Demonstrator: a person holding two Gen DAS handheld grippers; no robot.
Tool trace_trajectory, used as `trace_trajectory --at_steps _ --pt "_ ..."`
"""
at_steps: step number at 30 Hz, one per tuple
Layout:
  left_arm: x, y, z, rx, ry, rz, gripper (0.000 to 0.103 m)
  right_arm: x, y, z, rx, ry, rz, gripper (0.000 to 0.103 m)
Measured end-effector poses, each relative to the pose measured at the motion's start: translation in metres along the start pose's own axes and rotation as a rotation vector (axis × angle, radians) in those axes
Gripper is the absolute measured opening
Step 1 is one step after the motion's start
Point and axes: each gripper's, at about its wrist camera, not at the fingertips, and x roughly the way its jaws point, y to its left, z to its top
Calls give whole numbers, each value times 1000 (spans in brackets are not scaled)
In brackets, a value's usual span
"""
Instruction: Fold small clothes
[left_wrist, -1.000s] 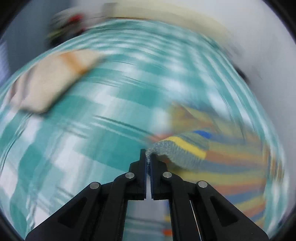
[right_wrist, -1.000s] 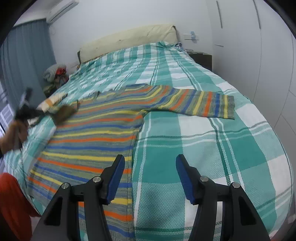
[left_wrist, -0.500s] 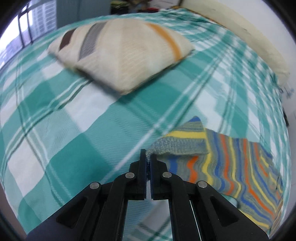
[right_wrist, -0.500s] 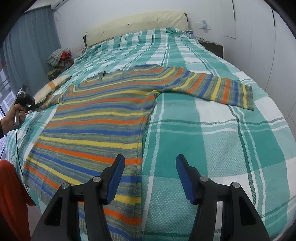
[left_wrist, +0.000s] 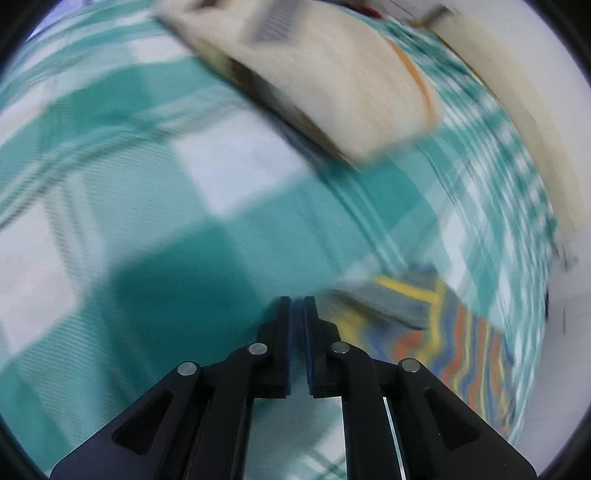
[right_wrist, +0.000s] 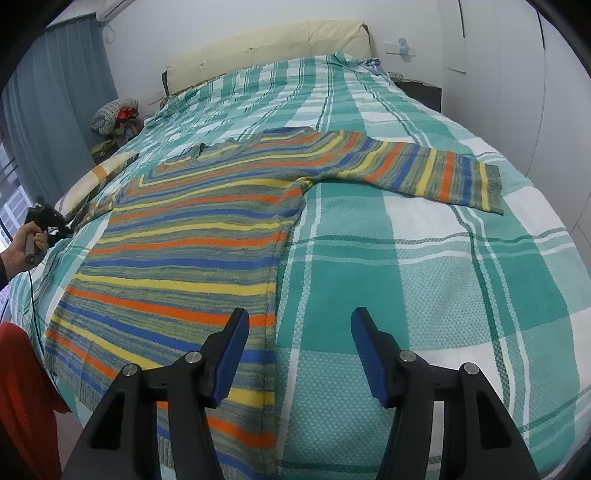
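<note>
My left gripper is opening, the striped sweater's cuff now released beside it; my right gripper hangs open, empty: sweater spread, folding can start.

Soft, even indoor light; one view smeared, the other sharp.

The left wrist view is streaked with motion blur: the teal-and-white checked bedspread and the cream cushion ahead of the gripper smear into arcs, while the black fingers stay crisp and a dark shadow lies just ahead of them. The right wrist view is clear, the striped knitted sweater well lit, without glare. Both bend strongly toward dark circular edges.
</note>
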Motion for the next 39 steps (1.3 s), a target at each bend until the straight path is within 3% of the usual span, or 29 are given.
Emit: trace_trajectory --at_steps 3,5,9,12,14,16,17,18,21,24,26,28,29,30,32,39 --pt "-10 22 13 -28 -18 -12 20 -1 -3 1 9 -7 1 58" --pt "-16 20 13 66 -6 -47 23 0 -3 1 13 -8 6 58" --pt "-21 -11 -3 298 13 -110 60 4 1 2 -2 0 5 58" --pt "-13 -32 -8 353 29 -118 82 8 9 0 -28 13 0 57" --pt "2 -41 -14 363 75 -100 83 10 14 -2 -50 22 -5 58" --pt "10 -44 -22 384 67 -73 70 10 17 -2 -61 22 -6 58" --pt "12 -45 -24 400 54 -49 26 10 18 -2 -66 22 -9 58" --pt "18 -44 -25 409 57 2 3 10 18 -2 -68 22 -12 58" --pt "18 -35 -17 340 44 55 0 11 16 -2 -64 26 -25 58" --pt "17 -35 -19 393 -14 199 2 11 9 -1 -44 28 -55 58" --pt "10 -30 -23 403 -34 219 4 9 4 0 -24 26 -60 58" --pt "-3 -26 -30 399 -37 207 33 6 -1 1 -10 18 -74 58" --pt "-15 -25 -37 409 -51 188 62 5 -2 1 -5 15 -80 62" --pt "-27 -24 -45 427 -79 172 76 5 -4 1 2 16 -89 73" --pt "-53 -26 -74 500 -125 134 82 4 -6 1 16 21 -116 81" --pt "-113 -46 -204 739 -94 -102 88 1 -8 2 15 -5 -214 82"
